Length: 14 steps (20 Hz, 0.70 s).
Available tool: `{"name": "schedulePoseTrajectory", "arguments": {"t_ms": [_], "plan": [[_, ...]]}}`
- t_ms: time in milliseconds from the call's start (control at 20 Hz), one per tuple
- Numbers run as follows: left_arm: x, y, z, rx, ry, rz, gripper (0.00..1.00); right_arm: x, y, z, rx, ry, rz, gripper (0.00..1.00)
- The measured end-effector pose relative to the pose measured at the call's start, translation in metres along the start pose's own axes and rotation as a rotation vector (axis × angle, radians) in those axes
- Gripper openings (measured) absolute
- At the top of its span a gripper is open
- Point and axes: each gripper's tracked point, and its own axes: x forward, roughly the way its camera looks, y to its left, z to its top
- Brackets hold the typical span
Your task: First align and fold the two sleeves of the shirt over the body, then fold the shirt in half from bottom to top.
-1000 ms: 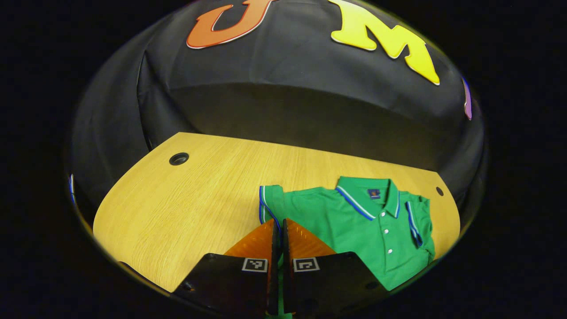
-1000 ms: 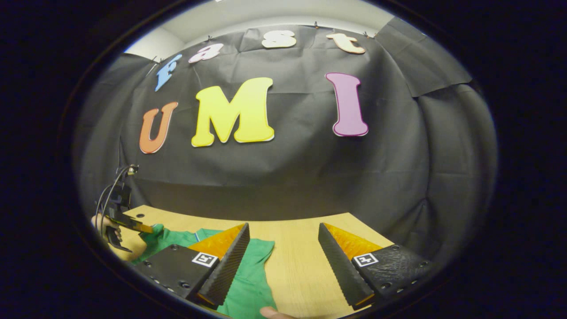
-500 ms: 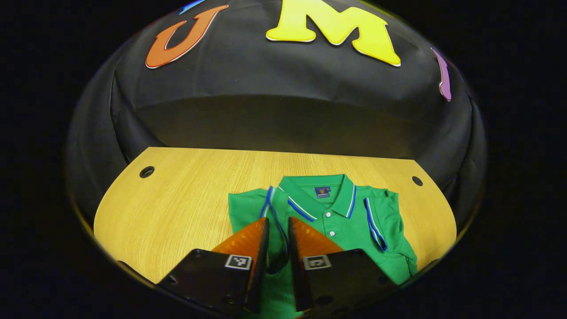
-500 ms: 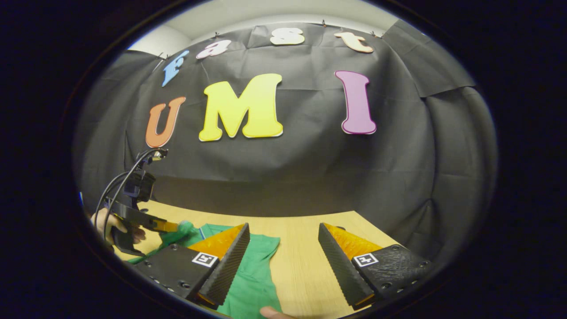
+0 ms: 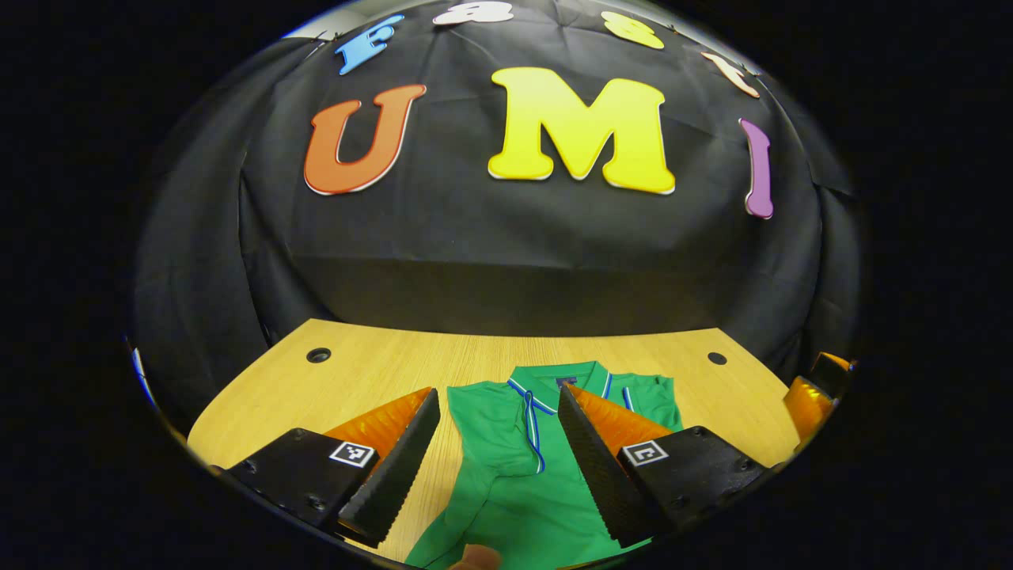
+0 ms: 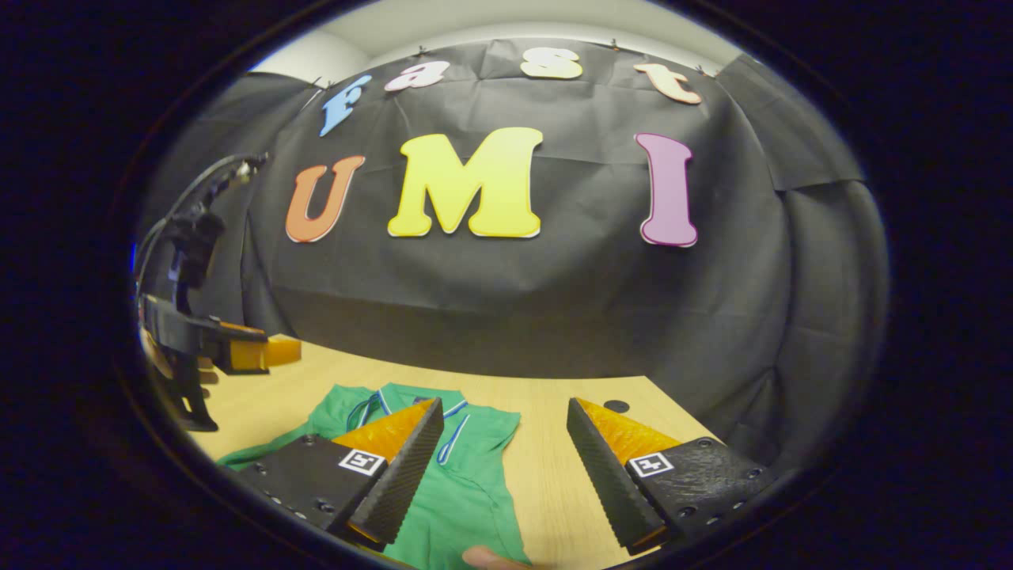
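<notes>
The green polo shirt [image 5: 506, 483] lies flat on the wooden table [image 5: 372, 372], collar toward the far wall. Both blue-trimmed sleeves rest folded inward over its body. My left gripper [image 5: 497, 394] hovers above the shirt's lower part, open, with nothing between its fingers. In the right gripper view the shirt [image 6: 467, 491] lies at the lower left, partly under one finger. My right gripper [image 6: 505, 407] is open too and holds nothing, over the shirt's right edge and bare wood. The left gripper [image 6: 237, 352] shows far left there, raised above the table.
The table has a round cable hole [image 5: 318, 355] at the far left and another hole [image 5: 716, 358] at the far right. The right gripper [image 5: 807, 392] peeks in at the right edge of the left gripper view. A fingertip [image 6: 483, 556] shows at the bottom. Black cloth stands behind the table.
My left gripper carried the left sleeve over the body, opened, let it go, then lifted and drew back. My right gripper stayed open and shifted slightly.
</notes>
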Motion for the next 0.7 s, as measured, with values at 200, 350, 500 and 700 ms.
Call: {"name": "schedulePoseTrajectory", "arguments": {"t_ms": [200,350,500,700], "plan": [[-0.083,0.015,0.02,0.04,-0.13,0.018,0.97,-0.054,0.023,0.004,0.001,-0.027,0.047,0.95],[-0.14,0.022,0.014,0.07,-0.183,0.032,0.97,-0.103,0.025,0.009,0.0,-0.053,0.056,0.97],[-0.18,0.025,-0.025,0.079,-0.117,0.033,1.0,-0.152,0.012,0.01,0.038,-0.072,0.028,0.97],[-0.224,0.027,-0.065,0.079,-0.085,0.03,0.97,-0.205,-0.018,-0.006,0.078,-0.066,-0.015,0.95]]}}
